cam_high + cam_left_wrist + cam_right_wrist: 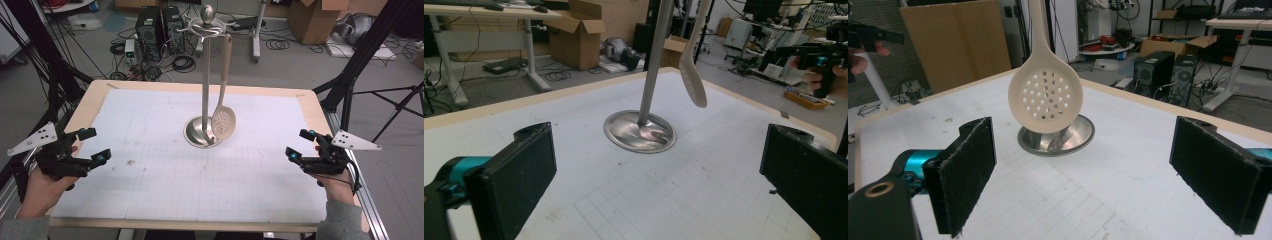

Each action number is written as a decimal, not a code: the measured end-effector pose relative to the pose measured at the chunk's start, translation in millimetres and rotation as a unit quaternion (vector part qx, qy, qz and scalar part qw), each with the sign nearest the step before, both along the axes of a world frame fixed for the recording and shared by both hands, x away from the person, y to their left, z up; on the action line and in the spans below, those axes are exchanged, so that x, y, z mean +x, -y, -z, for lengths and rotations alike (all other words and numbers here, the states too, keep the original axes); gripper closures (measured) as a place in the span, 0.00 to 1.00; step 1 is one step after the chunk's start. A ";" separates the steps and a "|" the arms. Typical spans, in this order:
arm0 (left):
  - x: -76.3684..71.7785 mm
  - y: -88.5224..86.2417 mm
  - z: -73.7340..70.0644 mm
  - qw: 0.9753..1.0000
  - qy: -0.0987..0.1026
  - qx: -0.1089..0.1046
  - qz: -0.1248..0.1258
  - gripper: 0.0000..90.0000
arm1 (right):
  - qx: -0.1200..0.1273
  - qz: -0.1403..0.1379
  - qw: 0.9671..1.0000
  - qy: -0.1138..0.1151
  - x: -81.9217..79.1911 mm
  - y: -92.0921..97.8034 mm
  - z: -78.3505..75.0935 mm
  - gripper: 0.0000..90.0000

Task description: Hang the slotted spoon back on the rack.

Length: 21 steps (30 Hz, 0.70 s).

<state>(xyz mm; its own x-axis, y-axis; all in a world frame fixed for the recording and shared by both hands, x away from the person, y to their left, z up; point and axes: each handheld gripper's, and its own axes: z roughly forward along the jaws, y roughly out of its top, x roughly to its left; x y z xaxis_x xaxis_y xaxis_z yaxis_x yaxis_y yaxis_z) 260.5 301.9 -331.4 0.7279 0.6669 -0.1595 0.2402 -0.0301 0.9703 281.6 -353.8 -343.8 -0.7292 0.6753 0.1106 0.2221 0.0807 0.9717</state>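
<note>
A metal utensil stand (206,75) rises from a round steel base (200,134) in the middle of the white gridded mat. A cream slotted spoon (223,122) hangs from its top hooks, bowl just above the base; its bowl (1046,98) faces the right gripper view, and it appears edge-on as the spoon (692,80) in the left gripper view. My left gripper (93,145) is held at the mat's left edge, open, nothing between the jaws. My right gripper (300,144) is held at the right edge, open and empty too. Both point toward the stand.
The wooden table rim (200,88) frames the mat (150,170). Beyond the far edge, computer towers (157,25), cables and cardboard boxes (320,17) sit on the floor. Black tripod legs (360,55) stand at both sides of the table.
</note>
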 end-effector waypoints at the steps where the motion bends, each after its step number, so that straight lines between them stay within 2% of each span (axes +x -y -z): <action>1: 0.8 -1.1 0.8 1.000 -0.001 -0.002 -0.002 0.02 | 0.000 0.000 1.000 -0.002 -1.9 0.0 0.5 0.11; 6: 1.5 -1.9 1.3 1.000 -0.002 -0.002 -0.002 0.02 | -0.005 0.000 1.000 -0.001 -6.1 -0.3 0.8 0.11; 10: 1.5 -1.8 1.0 1.000 -0.002 -0.004 -0.002 0.02 | -0.011 0.012 1.000 -0.001 -11.9 1.9 -0.2 0.11; 15: 1.7 0.4 1.4 1.000 -0.001 -0.002 -0.002 0.02 | -0.001 0.030 1.000 0.004 -15.6 12.2 0.6 0.11; 21: 2.3 4.7 3.1 1.000 -0.005 0.005 -0.001 0.02 | 0.003 0.026 1.000 0.003 -14.5 10.7 1.1 0.11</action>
